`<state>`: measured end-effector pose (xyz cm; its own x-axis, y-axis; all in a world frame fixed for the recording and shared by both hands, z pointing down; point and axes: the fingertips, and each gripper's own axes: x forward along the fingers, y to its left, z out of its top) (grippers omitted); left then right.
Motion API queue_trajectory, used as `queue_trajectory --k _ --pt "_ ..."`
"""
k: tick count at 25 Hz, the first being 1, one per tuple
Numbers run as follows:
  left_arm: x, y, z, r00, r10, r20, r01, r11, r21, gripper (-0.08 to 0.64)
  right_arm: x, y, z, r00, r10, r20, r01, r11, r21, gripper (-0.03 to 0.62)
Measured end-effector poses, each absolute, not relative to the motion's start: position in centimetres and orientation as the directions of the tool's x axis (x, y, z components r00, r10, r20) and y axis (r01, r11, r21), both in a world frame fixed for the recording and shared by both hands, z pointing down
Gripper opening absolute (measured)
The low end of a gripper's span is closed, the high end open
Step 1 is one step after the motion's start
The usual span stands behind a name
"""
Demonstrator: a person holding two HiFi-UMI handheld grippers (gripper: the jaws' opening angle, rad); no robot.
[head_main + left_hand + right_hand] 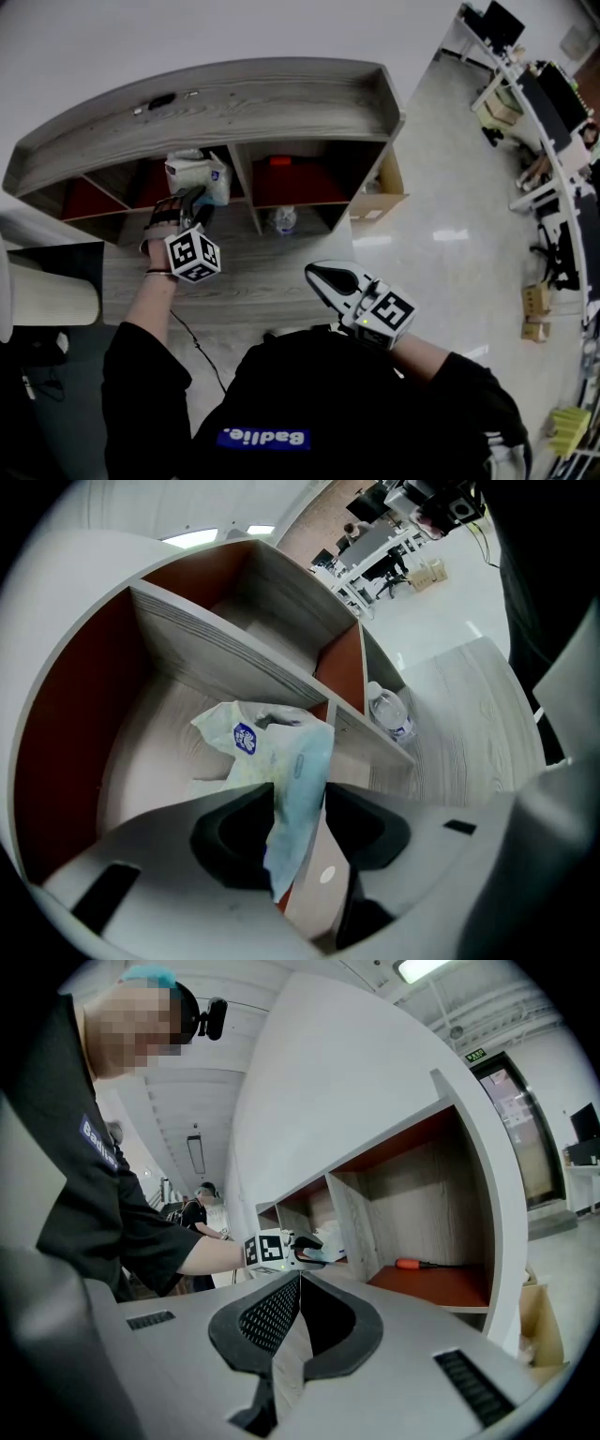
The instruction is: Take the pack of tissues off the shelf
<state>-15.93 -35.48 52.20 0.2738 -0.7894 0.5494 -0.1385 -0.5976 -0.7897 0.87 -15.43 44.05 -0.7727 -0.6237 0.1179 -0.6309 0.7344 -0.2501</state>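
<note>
The pack of tissues (197,176), white and pale blue with a blue round logo, lies in the second compartment of the wooden shelf (234,103). My left gripper (192,202) reaches into that compartment. In the left gripper view the pack (281,752) stands between both pads of the left gripper (300,799), which is shut on its crinkled blue edge. My right gripper (319,275) hangs near my body in front of the shelf, shut with nothing in it. In the right gripper view the right gripper (300,1279) points at the shelf, where the left gripper (305,1252) shows far off at the pack.
A water bottle (284,220) stands on the lower ledge by the divider (389,712). A red-handled tool (417,1264) lies in the compartment to the right. A cardboard box (375,202) sits on the floor by the shelf's right end. Office desks stand far right.
</note>
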Motion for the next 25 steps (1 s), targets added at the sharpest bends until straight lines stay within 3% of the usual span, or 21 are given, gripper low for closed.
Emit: queue_trajectory --k 12,25 --pt "-16.6 -34.6 52.1 0.272 -0.781 0.562 -0.155 -0.612 -0.775 0.044 1.6 -14.8 44.0 -0.763 -0.637 0.111 -0.642 0.724 -0.253 0.031" --pt "-17.2 -32.1 49.5 0.299 -0.815 0.495 -0.233 -0.566 -0.791 0.035 1.2 -13.9 43.4 -0.769 -0.632 0.096 -0.634 0.734 -0.242 0.031"
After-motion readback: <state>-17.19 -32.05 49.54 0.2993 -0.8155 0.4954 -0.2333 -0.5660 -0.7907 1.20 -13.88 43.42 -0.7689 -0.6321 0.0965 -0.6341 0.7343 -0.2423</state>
